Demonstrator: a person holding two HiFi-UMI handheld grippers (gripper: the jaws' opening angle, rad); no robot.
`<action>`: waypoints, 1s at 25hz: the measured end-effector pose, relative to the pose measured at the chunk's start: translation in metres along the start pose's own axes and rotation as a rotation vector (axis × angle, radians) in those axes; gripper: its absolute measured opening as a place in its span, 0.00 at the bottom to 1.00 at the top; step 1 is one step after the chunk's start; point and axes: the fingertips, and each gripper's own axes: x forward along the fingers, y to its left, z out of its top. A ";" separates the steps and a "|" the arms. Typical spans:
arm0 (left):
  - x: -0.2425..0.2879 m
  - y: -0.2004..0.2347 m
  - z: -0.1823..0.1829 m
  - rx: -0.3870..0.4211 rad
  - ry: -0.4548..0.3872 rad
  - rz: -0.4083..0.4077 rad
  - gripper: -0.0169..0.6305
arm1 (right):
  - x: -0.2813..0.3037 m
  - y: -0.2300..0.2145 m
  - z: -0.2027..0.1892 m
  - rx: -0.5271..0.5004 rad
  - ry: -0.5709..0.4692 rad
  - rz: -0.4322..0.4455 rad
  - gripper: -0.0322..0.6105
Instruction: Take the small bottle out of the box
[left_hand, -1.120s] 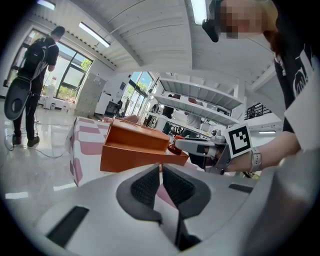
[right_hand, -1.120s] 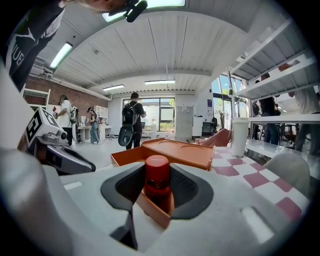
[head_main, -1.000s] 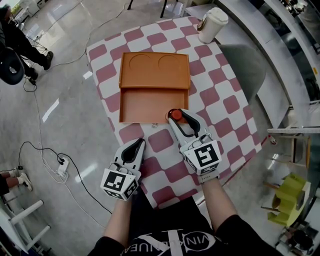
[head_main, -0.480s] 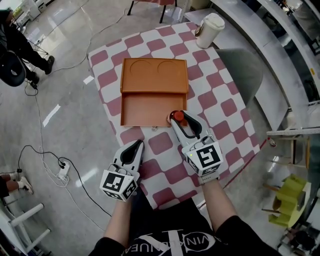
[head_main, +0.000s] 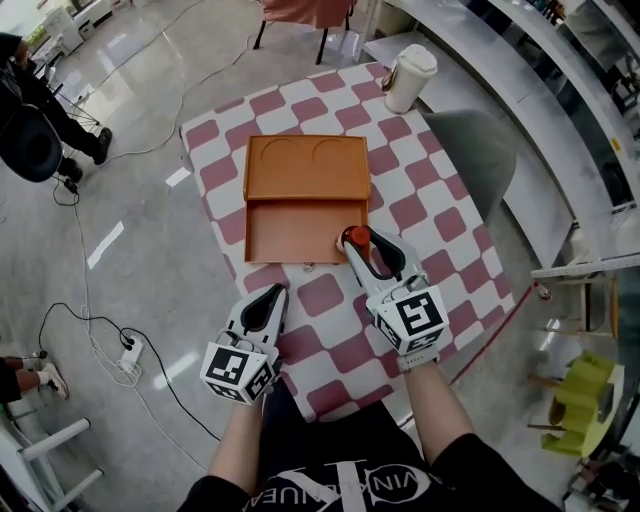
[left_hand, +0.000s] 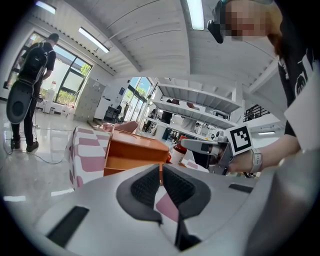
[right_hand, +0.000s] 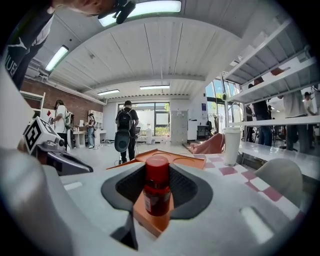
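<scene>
Red-capped small bottle (right_hand: 156, 192), dark cylinder, label illegible, clamped in right claw (head_main: 361, 241) at near right corner of orange box (head_main: 300, 190); from above only its cap shows. Left claw (head_main: 268, 296) closed, empty, near bench (head_main: 440, 215) edge.

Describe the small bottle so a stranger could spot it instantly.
On the pink-and-white checked table lies a shallow orange box. At its near right corner, the right gripper clamps the small bottle: dark body, red cap, unlike the tall white cup beyond.
</scene>
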 end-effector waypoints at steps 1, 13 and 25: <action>0.000 0.000 0.002 0.003 -0.003 0.000 0.06 | -0.001 -0.001 0.002 0.002 -0.002 -0.002 0.27; -0.004 0.004 0.029 0.026 -0.047 0.008 0.06 | -0.012 0.002 0.019 0.006 -0.016 -0.008 0.27; -0.013 0.003 0.052 0.050 -0.090 0.007 0.06 | -0.026 0.009 0.037 0.002 -0.039 -0.011 0.27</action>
